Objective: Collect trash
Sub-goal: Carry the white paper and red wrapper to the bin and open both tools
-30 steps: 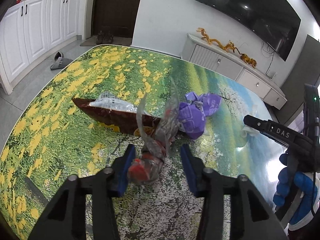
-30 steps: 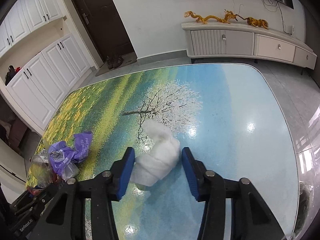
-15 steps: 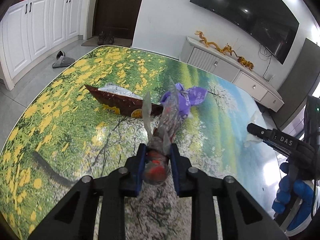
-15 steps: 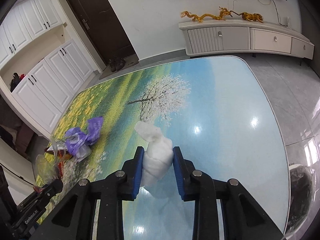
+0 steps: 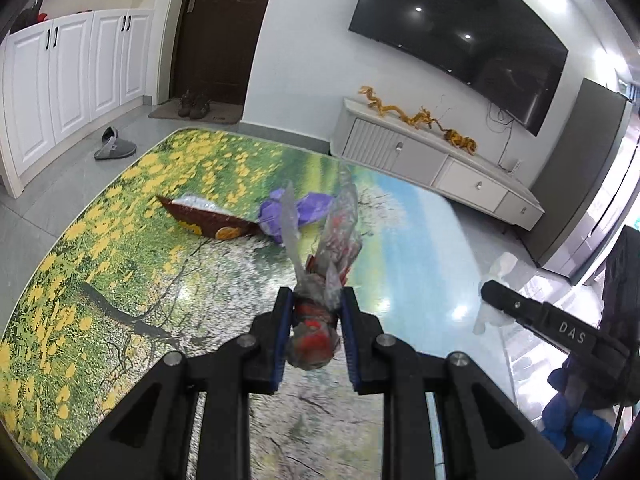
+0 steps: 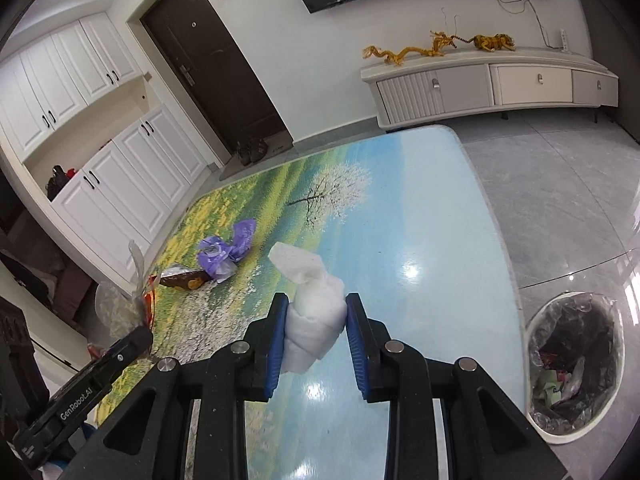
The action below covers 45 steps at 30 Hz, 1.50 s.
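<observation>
My left gripper (image 5: pixel 314 322) is shut on a crumpled clear plastic wrapper with red print (image 5: pixel 320 288) and holds it above the table. My right gripper (image 6: pixel 316 322) is shut on a white tissue wad (image 6: pixel 314 316), also lifted off the table. A purple wrapper (image 5: pixel 290 216) and a brown snack bag (image 5: pixel 208 220) lie on the landscape-print table (image 5: pixel 120 240); both also show in the right wrist view, the purple wrapper (image 6: pixel 226 250) beside the brown bag (image 6: pixel 184 278). A white trash bin with a clear liner (image 6: pixel 574 364) stands on the floor right of the table.
The table's right edge (image 6: pixel 504 248) borders grey floor tiles. A low TV cabinet (image 6: pixel 480 88) stands against the far wall. White cupboards (image 5: pixel 60 80) and a dark door (image 5: pixel 216 32) are at the left. A grey slipper (image 5: pixel 114 148) lies on the floor.
Both grippers closed on their items, the wrapper and the tissue, then lifted them up off the table. The right wrist view now takes in the trash bin.
</observation>
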Each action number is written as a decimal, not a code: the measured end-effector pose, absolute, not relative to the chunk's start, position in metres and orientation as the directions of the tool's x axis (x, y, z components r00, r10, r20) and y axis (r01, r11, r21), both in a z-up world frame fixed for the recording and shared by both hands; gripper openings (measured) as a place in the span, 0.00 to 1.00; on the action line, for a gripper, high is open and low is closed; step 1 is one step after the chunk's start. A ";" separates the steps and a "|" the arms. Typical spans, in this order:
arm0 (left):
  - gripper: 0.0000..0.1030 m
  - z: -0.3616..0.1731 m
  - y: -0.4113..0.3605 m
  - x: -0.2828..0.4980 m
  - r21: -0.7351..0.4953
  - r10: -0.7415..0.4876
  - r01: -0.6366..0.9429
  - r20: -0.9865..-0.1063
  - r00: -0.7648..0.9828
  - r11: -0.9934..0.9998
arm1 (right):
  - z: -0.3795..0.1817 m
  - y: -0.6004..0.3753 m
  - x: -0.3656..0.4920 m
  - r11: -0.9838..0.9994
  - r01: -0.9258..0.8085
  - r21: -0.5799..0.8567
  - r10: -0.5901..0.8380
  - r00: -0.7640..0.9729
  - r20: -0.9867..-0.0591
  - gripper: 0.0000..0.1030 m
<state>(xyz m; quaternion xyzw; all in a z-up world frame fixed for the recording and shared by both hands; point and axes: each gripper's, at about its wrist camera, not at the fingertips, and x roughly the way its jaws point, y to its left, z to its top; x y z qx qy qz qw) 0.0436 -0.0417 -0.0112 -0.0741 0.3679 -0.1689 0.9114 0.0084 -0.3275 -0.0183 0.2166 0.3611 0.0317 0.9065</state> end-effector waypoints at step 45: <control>0.25 -0.071 -0.434 -0.020 -0.253 -0.556 0.703 -0.796 0.240 0.665 | -0.118 -0.591 -0.121 0.678 0.609 0.411 -0.101 0.631 -0.769 0.29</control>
